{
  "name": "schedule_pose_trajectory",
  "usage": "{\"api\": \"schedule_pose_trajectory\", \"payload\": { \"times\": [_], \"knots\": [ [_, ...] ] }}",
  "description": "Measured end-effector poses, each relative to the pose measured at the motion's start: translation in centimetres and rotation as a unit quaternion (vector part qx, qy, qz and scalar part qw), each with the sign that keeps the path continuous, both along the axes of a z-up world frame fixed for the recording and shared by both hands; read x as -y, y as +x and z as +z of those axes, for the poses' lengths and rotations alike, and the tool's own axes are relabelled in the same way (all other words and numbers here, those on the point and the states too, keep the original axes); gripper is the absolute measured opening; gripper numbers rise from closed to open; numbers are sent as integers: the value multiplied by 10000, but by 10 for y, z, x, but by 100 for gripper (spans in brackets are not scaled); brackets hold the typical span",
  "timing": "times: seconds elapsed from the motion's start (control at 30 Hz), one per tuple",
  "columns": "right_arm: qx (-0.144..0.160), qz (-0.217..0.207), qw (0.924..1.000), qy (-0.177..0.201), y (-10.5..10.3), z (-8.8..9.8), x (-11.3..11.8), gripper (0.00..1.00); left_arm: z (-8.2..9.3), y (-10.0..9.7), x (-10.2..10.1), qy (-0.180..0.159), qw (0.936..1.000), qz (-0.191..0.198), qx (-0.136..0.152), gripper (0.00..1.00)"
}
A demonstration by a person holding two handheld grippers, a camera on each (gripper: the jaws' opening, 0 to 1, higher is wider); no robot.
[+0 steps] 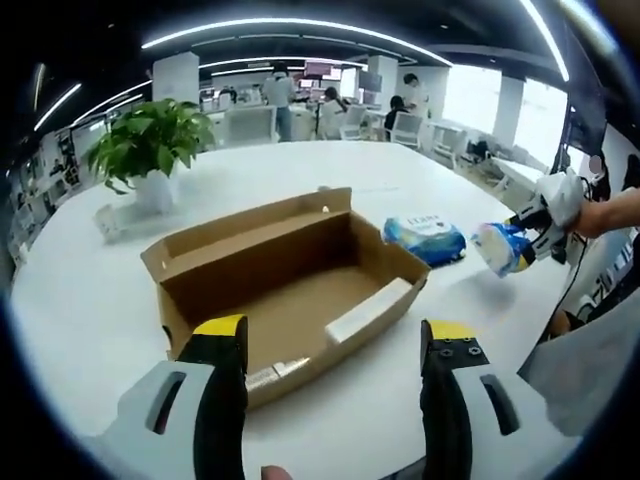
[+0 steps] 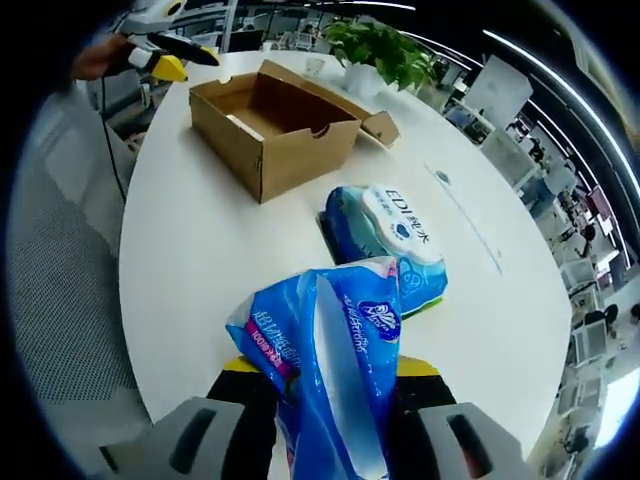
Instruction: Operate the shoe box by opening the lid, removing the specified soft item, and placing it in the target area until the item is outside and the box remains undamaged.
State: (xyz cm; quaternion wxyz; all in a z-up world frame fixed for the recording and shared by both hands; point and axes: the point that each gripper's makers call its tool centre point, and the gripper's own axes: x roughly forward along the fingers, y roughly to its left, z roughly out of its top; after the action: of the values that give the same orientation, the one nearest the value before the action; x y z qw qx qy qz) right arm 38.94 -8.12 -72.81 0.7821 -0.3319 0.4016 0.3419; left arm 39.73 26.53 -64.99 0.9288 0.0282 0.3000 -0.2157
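Right tool is clamped on a blue plastic tissue pack, the soft pack squeezed between its yellow-tipped jaws and standing up out of them, held above the white desk. In the left gripper view that same tool comes in from the right with the pack at its tip, held off the desk surface and well outside the box, a hand behind it.

Just past the held pack in the right gripper view lies a second item, a blue wet-wipes pack with a white oval label, flat on the desk. In the left gripper view it sits just beside the right end of the shoe box, between the box and the right tool.

Over to the left tool: jaws spread wide, nothing between them, hovering at the near side of the cardboard shoe box. The box is open, its lid flap folded back along the far side. Inside, a pale rectangular piece leans along the right inner wall; I cannot tell what it is. In the right gripper view the box stands farther up the desk, with the left tool beyond it at the upper left.

A potted green plant stands on the desk behind the box. Office chairs and people fill the background.
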Motion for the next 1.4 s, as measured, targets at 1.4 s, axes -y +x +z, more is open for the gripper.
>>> {"api": "schedule_pose_trajectory", "payload": {
  "times": [1.4],
  "knots": [
    [-221,122,9991,-334,84,-34,73,42,-26,-4,-20,506,9982,137,-297,69]
  ]
}}
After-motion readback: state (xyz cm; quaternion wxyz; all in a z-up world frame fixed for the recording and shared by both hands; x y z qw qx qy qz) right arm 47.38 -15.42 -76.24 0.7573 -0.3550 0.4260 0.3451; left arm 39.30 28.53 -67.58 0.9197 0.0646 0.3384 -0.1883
